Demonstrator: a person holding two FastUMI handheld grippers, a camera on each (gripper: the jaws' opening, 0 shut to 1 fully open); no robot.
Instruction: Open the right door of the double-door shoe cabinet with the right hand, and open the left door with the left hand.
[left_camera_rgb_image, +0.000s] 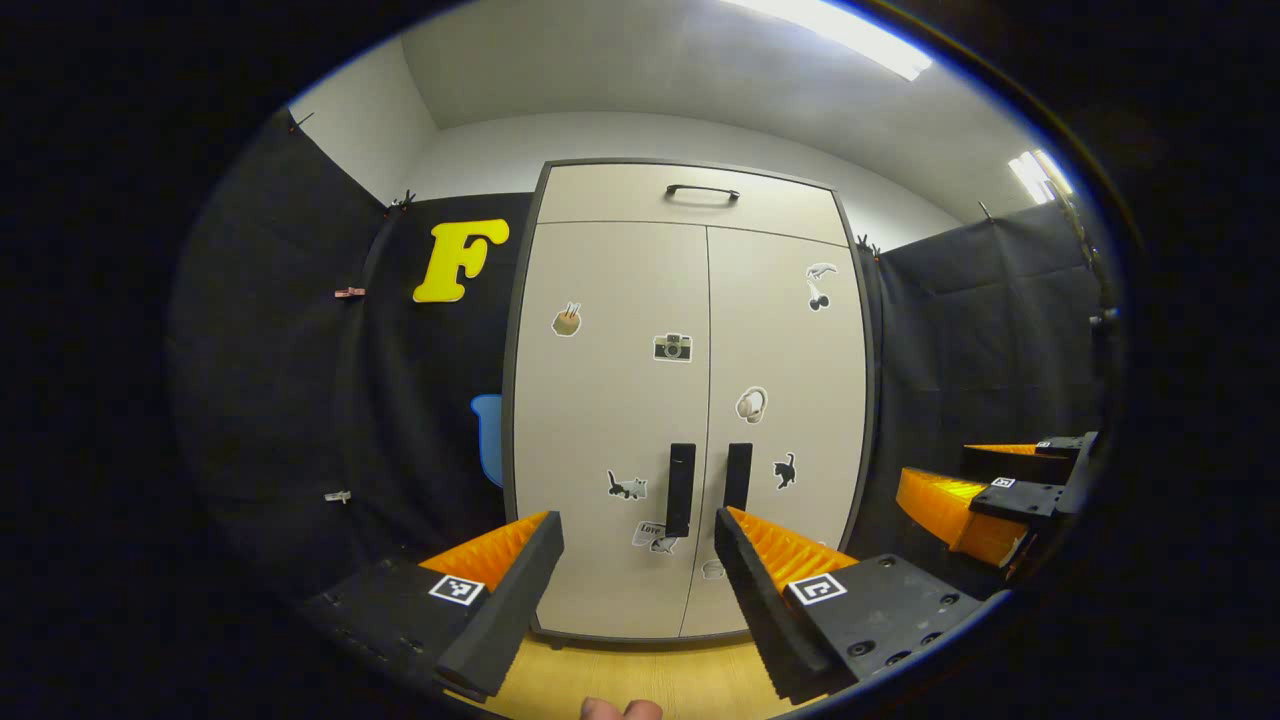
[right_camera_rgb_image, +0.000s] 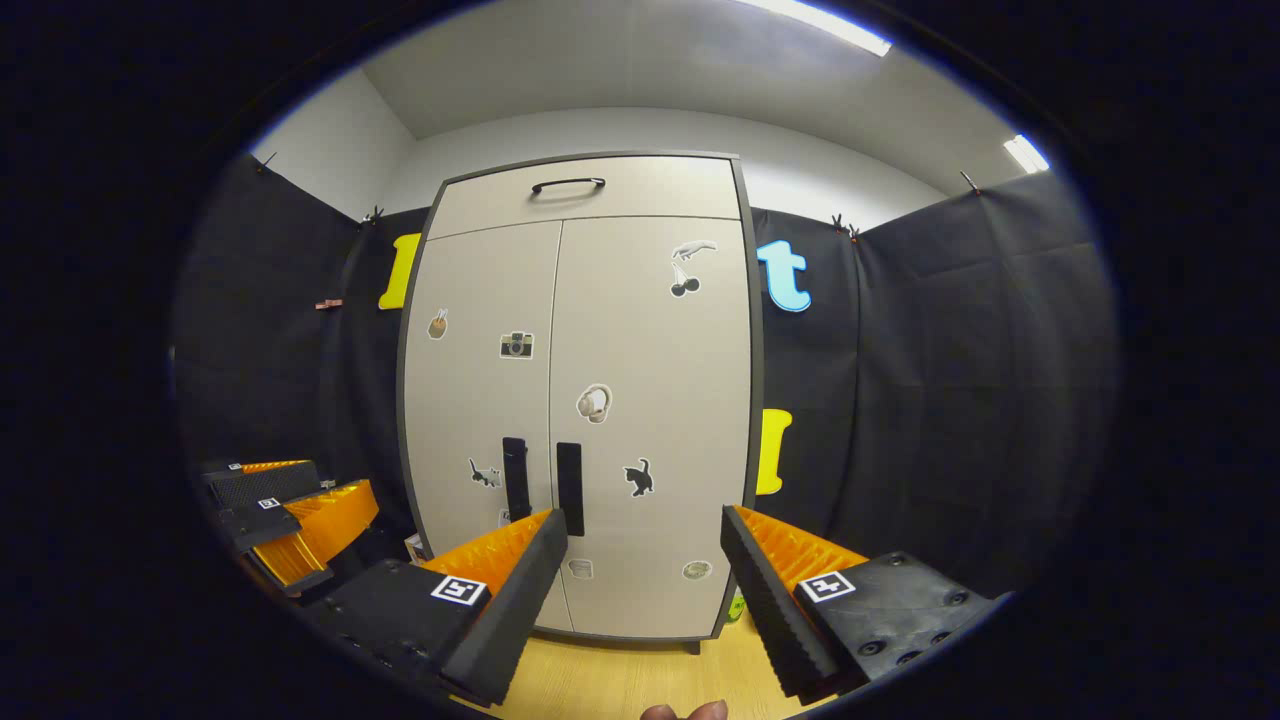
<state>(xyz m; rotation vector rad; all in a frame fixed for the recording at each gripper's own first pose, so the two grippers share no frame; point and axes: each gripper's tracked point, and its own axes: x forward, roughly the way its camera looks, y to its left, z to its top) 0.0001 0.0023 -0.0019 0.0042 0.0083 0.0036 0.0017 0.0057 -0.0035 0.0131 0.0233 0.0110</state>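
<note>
Both grippers are open and holding nothing. In the left gripper view my left gripper (left_camera_rgb_image: 638, 555) has its jaws spread wide, fingers (left_camera_rgb_image: 510, 590) framing the lower middle of the cabinet (left_camera_rgb_image: 690, 400), well short of it. In the right gripper view my right gripper (right_camera_rgb_image: 645, 555) is spread the same way, also well short of the cabinet, aimed at the lower part of the right door (right_camera_rgb_image: 650, 420).

Each gripper shows in the other's view: right gripper at far right of the left gripper view (left_camera_rgb_image: 985, 490), left gripper at far left of the right gripper view (right_camera_rgb_image: 290, 505). They sit side by side, apart, at about the same height. A fingertip (left_camera_rgb_image: 620, 709) of the holding hand pokes in at the bottom edge of the left gripper view.

Cabinet stands upright on a wood floor (left_camera_rgb_image: 640, 675) against the black cloth wall (left_camera_rgb_image: 980, 330), straight ahead of both grippers. Left door (left_camera_rgb_image: 610, 420) and right door both shut, seam running down the middle. Two dark vertical handles sit just either side of the seam, low on the doors: left handle (left_camera_rgb_image: 680, 488), right handle (left_camera_rgb_image: 738, 475). Neither gripper touches a handle.

Above the doors is a shut top panel with a dark horizontal handle (left_camera_rgb_image: 702, 191). Small stickers are scattered over both doors, among them a camera (left_camera_rgb_image: 673, 347) on the left door and a black cat (right_camera_rgb_image: 638, 477) on the right.
</note>
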